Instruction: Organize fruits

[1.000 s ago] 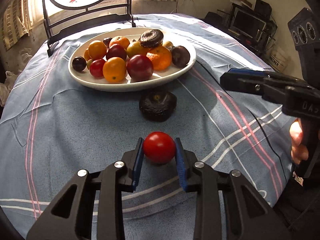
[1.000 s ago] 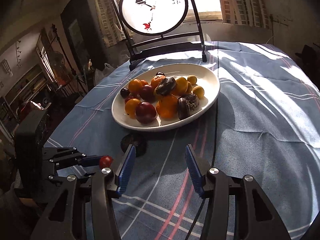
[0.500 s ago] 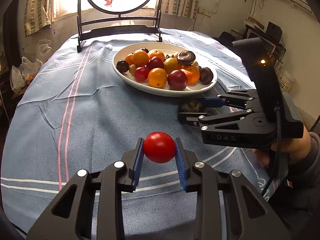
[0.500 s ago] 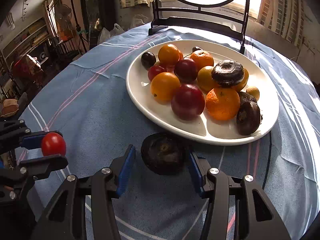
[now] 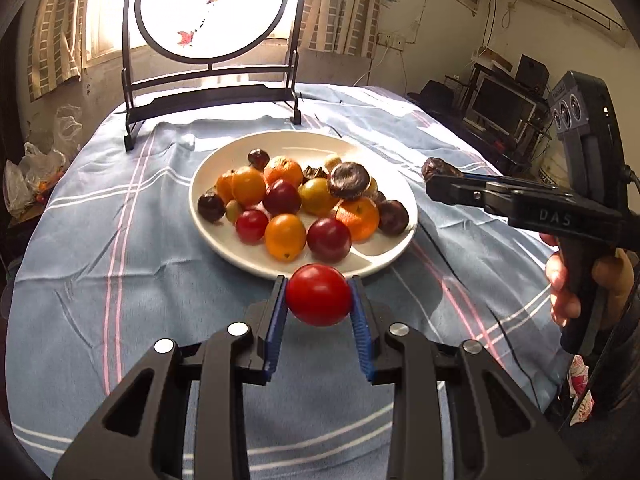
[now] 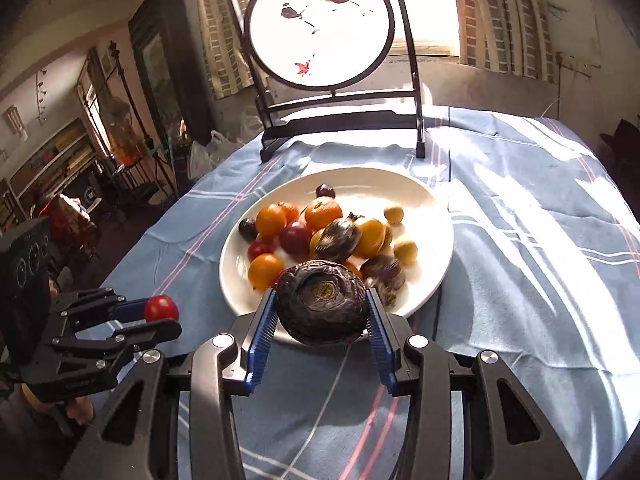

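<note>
1. A blue tablecloth (image 5: 100,240) with white and pink stripes is covering a round table, and sunlight is falling across it from curtained windows behind. A round screen on a dark stand (image 5: 208,12) is standing at the far edge of the table; shelves and a monitor are showing along the room's walls.
2. A white plate (image 5: 224,248) is sitting mid-table, holding a pile of orange, red, yellow and dark fruits.
3. The red tomato (image 5: 319,295) is looking nearly round, so no clear long axis is showing. The dark wrinkled fruit (image 6: 322,307) is a squat, flattened ball turning its stem scar toward the right wrist camera.
4. The left gripper (image 5: 319,300) is pinching the red tomato between its blue pads (image 5: 276,320), holding it clear of the cloth just in front of the plate's near rim.
5. The right gripper (image 6: 322,312) is pinching the dark wrinkled fruit between its fingertips, and the fruit is overlapping the plate's near edge in the right wrist view. From the left wrist camera, this fruit is showing at the gripper's tip, beside the plate's right side.
</note>
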Demonstrator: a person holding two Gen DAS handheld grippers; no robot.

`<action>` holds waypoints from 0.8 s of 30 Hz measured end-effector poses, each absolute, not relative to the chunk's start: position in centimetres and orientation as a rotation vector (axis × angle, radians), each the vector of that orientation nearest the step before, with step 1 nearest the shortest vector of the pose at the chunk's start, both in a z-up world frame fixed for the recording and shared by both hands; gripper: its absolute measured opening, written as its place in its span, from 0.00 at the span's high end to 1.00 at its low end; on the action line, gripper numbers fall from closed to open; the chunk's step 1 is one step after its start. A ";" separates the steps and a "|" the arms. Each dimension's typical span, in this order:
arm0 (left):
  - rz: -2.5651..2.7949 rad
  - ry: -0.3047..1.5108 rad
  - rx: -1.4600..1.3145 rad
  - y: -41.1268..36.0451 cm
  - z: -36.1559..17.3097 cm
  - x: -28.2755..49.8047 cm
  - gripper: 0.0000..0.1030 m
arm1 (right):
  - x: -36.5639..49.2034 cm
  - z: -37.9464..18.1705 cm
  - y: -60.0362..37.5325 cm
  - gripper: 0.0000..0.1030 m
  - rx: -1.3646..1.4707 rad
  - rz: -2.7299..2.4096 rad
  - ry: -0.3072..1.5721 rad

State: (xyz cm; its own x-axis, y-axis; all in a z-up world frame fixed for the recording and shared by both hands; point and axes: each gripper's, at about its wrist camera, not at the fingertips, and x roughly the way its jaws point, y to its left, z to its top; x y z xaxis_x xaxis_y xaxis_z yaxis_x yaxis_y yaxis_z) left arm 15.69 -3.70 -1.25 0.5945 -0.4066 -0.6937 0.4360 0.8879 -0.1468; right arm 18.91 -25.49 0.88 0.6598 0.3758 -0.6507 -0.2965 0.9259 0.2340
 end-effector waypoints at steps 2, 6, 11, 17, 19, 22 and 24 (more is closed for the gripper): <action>-0.494 0.796 0.041 -4.9 -0.7 17.8 0.71 | 21.1 1.5 -25.9 0.57 0.121 0.365 0.756; -0.480 0.828 0.047 -7.0 -1.5 22.4 0.71 | 26.1 1.0 -25.9 0.57 0.131 0.315 0.779; -0.441 0.871 0.058 -8.2 -3.6 25.9 0.69 | 29.8 -0.8 -24.8 0.56 0.140 0.301 0.825; -0.376 0.788 0.018 -6.3 -2.0 24.6 0.13 | 27.6 0.3 -24.6 0.44 0.149 0.308 0.778; -0.363 0.775 0.025 -5.5 -1.2 23.4 0.10 | 25.7 0.6 -24.5 0.44 0.137 0.318 0.774; -0.373 0.785 0.014 -4.3 -0.7 21.1 0.05 | 22.2 0.9 -25.0 0.38 0.131 0.341 0.768; -0.378 0.777 0.022 -3.7 -0.6 18.9 0.05 | 19.5 1.0 -25.6 0.31 0.132 0.339 0.763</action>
State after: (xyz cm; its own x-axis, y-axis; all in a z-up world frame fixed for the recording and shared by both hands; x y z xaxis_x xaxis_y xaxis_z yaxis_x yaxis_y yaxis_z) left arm 18.89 -3.69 -0.55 0.6493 -0.3243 -0.6879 0.3402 0.9328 -0.1186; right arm 19.48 -25.58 1.02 0.6720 0.3475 -0.6540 -0.2524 0.9377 0.2390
